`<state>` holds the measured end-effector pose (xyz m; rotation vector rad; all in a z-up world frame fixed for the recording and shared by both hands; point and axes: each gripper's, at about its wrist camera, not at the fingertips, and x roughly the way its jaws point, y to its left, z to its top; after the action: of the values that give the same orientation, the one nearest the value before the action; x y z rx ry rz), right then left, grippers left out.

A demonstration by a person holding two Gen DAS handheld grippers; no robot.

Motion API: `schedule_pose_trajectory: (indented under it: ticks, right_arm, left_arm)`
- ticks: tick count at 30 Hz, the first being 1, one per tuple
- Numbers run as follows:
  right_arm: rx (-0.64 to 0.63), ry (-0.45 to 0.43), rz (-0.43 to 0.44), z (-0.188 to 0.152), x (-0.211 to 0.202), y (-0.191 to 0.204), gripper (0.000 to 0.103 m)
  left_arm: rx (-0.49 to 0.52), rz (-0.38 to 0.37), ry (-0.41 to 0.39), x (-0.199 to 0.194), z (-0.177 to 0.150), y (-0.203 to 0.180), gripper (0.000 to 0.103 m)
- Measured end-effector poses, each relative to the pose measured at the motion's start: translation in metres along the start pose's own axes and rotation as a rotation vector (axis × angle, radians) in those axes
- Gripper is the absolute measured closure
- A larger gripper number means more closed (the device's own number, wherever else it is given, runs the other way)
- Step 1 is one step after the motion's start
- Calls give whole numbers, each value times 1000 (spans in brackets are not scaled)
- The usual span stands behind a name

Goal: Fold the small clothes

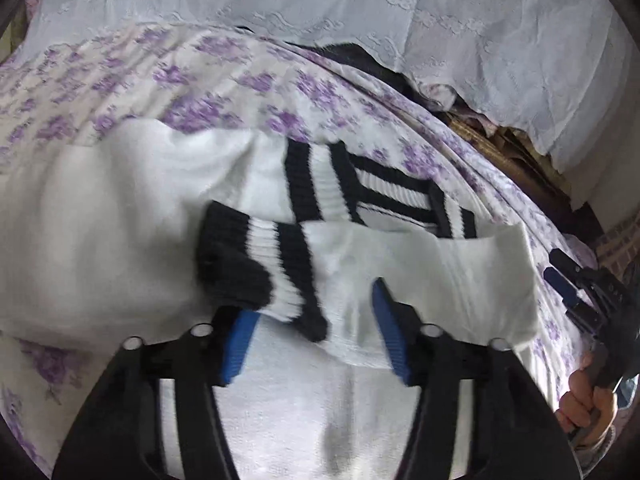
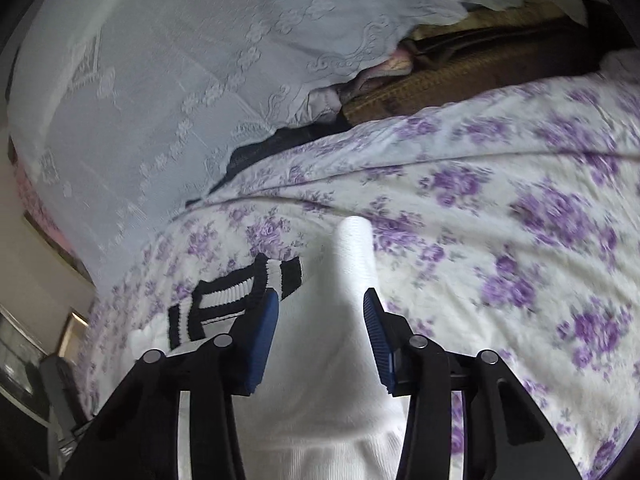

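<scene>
The white socks [image 1: 400,264] are laid overlapping on the flowered bed [image 1: 132,76], cuffs together for folding; both the left hand-held gripper [image 1: 308,332] and the right hand-held gripper [image 2: 320,332] are parted astride the fabric, nothing pinched.

My left gripper [image 1: 312,332] over socks [image 1: 360,264], jaws apart, sock fabric between pads, not pinched. Socks lie on bedsheet [image 1: 224,80], cuffs crossing at 12 o'clock from left tongs. My right gripper [image 1: 568,284] at 3 o'clock, on sheet edge. Lace cloth [image 1: 480,40] behind bedsheet, 12 to 2 o'clock. Right wrist view: sock toe [image 2: 354,256] at 12 between my right pads, cuffs [image 2: 236,292] at 10.
</scene>
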<state>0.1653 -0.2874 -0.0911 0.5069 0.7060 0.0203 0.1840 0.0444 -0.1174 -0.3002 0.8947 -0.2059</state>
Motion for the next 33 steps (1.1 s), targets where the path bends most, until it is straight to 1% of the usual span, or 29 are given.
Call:
schedule_pose_trajectory:
  ticks: [1, 2, 4, 6, 8, 9, 11, 13, 14, 16, 18, 19, 20, 21, 22, 23, 26, 27, 28, 29, 30, 31, 32, 33]
  right_arm:
    - [-13, 13, -11, 3, 8, 5, 60]
    - [-39, 37, -49, 8, 21, 9, 60]
    - [-91, 83, -177, 10, 42, 11, 63]
    - [-119, 118, -302, 11, 69, -4, 67]
    - [-114, 86, -285, 10, 73, -17, 64]
    - [-89, 93, -280, 12, 71, -21, 64]
    - [-107, 89, -281, 13, 68, -22, 64]
    - [-82, 38, -252, 9, 47, -22, 62]
    - [-87, 23, -215, 6, 36, -19, 62]
    - [-138, 3, -149, -2, 10, -8, 62]
    - [-213, -10, -126, -16, -7, 5, 62]
    - [-255, 6, -134, -26, -9, 10, 59]
    - [-286, 43, -147, -34, -2, 13, 58]
    - [-312, 104, -175, -46, 9, 11, 56]
    - [-323, 135, -203, -56, 17, 9, 56]
    - [-335, 110, -203, -60, 15, 7, 56]
    - [-292, 107, -220, -55, 4, 0, 56]
    - [-257, 101, -221, -56, -2, -7, 56]
    - [-233, 97, -199, -55, -7, -9, 56]
    - [-218, 84, -175, -53, -14, -6, 56]
    - [-224, 46, -149, -47, -24, 2, 55]
    - [-250, 0, -131, -42, -33, 12, 44]
    - [-285, -37, -127, -37, -37, 24, 35]
    - [-317, -56, -133, -37, -38, 33, 20]
  left_arm:
    - [-1, -1, -1, 0, 1, 2, 54]
    - [-7, -3, 2, 1, 2, 3, 54]
    - [-12, 2, 6, 3, 2, 5, 54]
    - [-3, 16, 7, 6, 1, 4, 54]
    - [27, 51, 13, 10, -1, -1, 54]
    - [47, 73, 16, 12, -2, -4, 52]
    - [99, 114, 16, 16, -4, -13, 48]
    - [131, 137, 2, 13, -6, -18, 47]
    - [132, 136, -2, 12, -7, -18, 47]
    - [113, 117, 0, 11, -6, -14, 47]
    - [88, 95, 3, 10, -4, -10, 47]
    - [74, 81, 4, 9, -3, -7, 47]
    - [70, 78, 4, 9, -4, -6, 47]
    - [68, 76, 6, 9, -4, -6, 47]
    - [70, 78, 8, 9, -4, -6, 47]
    - [73, 82, 8, 9, -5, -7, 47]
    - [69, 108, -16, 1, -6, -6, 47]
    - [63, 114, -30, -3, -5, -5, 47]
    - [49, 117, -55, -9, -4, -3, 47]
    - [33, 112, -77, -14, -2, 0, 43]
    - [14, 117, -98, -18, 0, 4, 33]
    - [4, 131, -104, -18, 2, 7, 30]
    - [-3, 152, -97, -16, 3, 9, 30]
    - [-12, 168, -78, -12, 3, 12, 30]
